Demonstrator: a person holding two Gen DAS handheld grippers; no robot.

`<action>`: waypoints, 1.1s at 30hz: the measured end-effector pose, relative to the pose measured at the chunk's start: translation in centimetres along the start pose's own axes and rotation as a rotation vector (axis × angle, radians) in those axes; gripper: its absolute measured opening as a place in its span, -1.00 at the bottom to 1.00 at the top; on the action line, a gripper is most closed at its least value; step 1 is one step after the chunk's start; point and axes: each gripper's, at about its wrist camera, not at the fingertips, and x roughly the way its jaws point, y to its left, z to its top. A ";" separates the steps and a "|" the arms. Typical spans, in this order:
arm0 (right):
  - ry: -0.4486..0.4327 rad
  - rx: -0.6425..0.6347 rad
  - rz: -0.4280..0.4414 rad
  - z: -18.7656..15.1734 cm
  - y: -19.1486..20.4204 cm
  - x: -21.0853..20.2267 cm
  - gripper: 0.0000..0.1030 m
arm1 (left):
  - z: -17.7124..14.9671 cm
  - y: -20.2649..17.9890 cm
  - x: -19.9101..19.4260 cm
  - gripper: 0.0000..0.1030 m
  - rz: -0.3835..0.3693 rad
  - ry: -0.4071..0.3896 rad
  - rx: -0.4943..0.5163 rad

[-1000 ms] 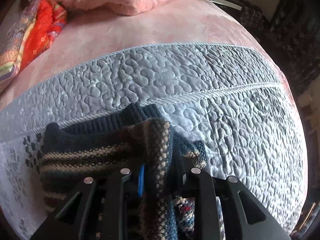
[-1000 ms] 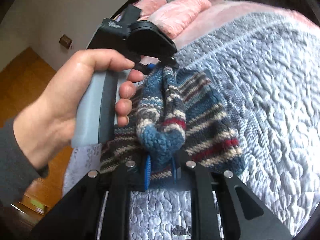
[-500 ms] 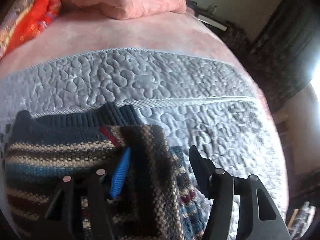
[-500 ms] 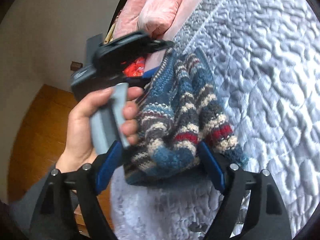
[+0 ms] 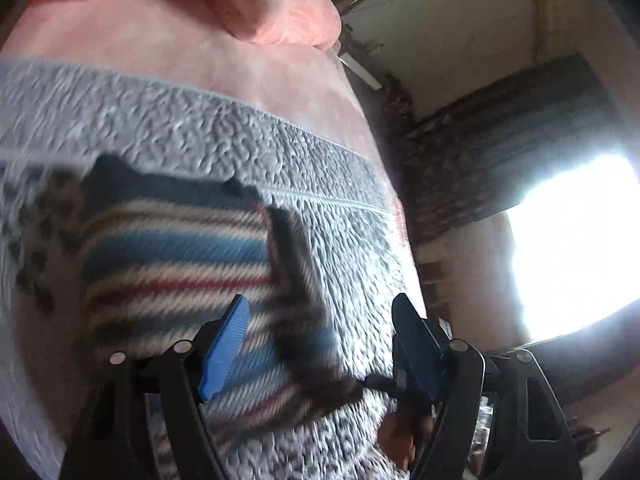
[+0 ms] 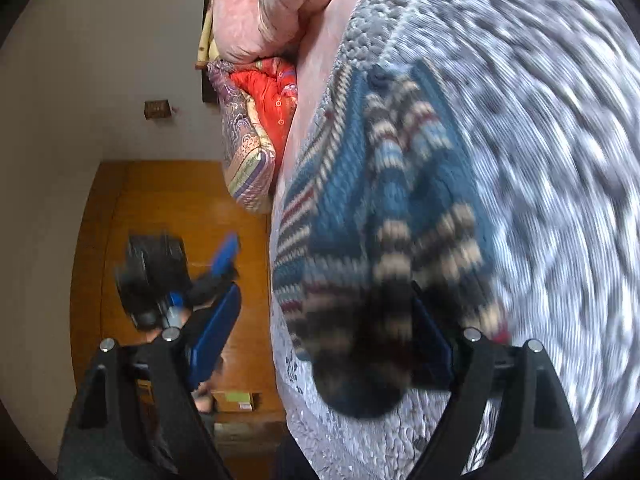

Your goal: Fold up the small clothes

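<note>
Left tongs (image 5: 320,344): spread wide, nothing between the blue pads; lower centre of the left wrist view, over the sweater's lower right corner.
Right tongs (image 6: 324,340): spread wide, gripping nothing; bottom of the right wrist view, with a dark blurred fold of knit in front of the gap.
Striped sweater (image 5: 176,256): lying folded on the quilt, left of centre in the left wrist view; dark navy ribbed edge uppermost, bands of cream, blue and red below. In the right wrist view (image 6: 384,208), centre of frame, sleeve laid across the body; heavy motion blur, finer folds not readable.
Quilt (image 5: 224,136): grey-blue, stippled stitching, covering the near part of the bed; sweater resting directly on it.
Pink bedspread (image 5: 192,56): beyond the quilt, upper left.
Pink pillow (image 5: 272,8): top centre of the left wrist view, on the bedspread.
Red patterned bedding (image 6: 264,120): bundled at the bed's edge, upper centre-left of the right wrist view, just below the pillow.
Wooden floor (image 6: 160,200): left of the bed in the right wrist view.
Window (image 5: 572,248): bright glare, right of the left wrist view.
</note>
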 end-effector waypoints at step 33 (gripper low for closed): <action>-0.030 -0.155 -0.311 5.1 0.4 -0.2 -0.60 | -7.4 5.6 2.4 0.41 -0.096 0.112 -0.096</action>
